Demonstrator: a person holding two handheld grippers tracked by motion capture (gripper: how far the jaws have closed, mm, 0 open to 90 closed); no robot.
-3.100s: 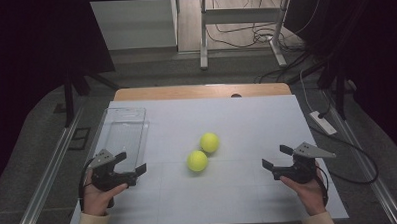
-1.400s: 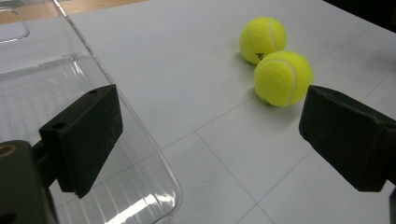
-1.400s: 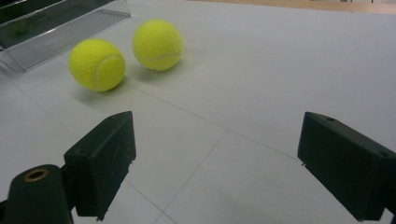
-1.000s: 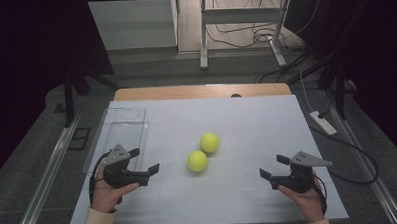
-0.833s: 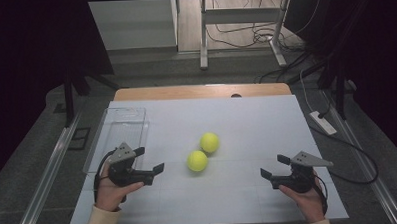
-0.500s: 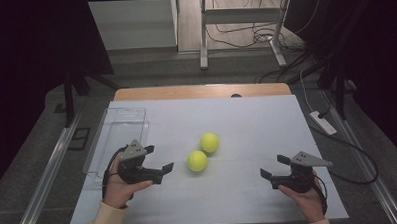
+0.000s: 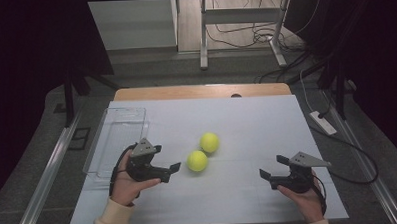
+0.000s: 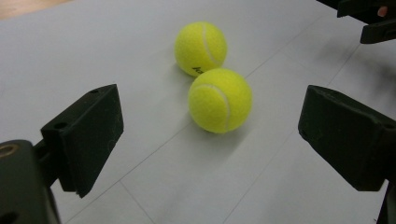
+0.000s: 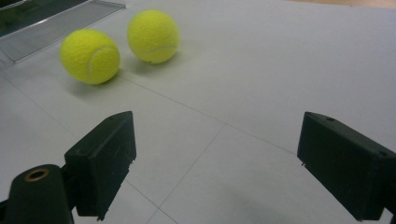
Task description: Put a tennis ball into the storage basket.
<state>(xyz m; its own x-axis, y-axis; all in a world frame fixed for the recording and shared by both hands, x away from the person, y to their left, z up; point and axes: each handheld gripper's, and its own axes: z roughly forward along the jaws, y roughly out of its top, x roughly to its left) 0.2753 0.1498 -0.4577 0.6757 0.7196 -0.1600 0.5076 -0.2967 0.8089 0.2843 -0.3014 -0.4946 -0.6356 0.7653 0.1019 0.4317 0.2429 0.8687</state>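
Observation:
Two yellow tennis balls lie side by side on the white table. The near ball point(image 7: 197, 160) point(image 8: 219, 100) point(image 9: 90, 56) rests just ahead of my left gripper point(image 7: 169, 169) point(image 8: 217, 140), whose jaws stand wide open with a short gap of table before the ball. The far ball point(image 7: 209, 142) point(image 8: 201, 48) point(image 9: 153, 36) sits close behind it, almost touching. My right gripper point(image 7: 272, 167) point(image 9: 219, 158) is open and empty low over the table at the right, well apart from both balls.
A clear plastic tray point(image 7: 115, 140) point(image 9: 60, 23) lies along the table's left side, behind my left hand. The right gripper's tips point(image 8: 369, 18) appear beyond the balls in the left gripper view. A power strip point(image 7: 323, 122) lies off the table's right edge.
My left gripper has travelled rightward across the table from beside the tray to just short of the near ball, jaws staying open. The right gripper and both balls have stayed put.

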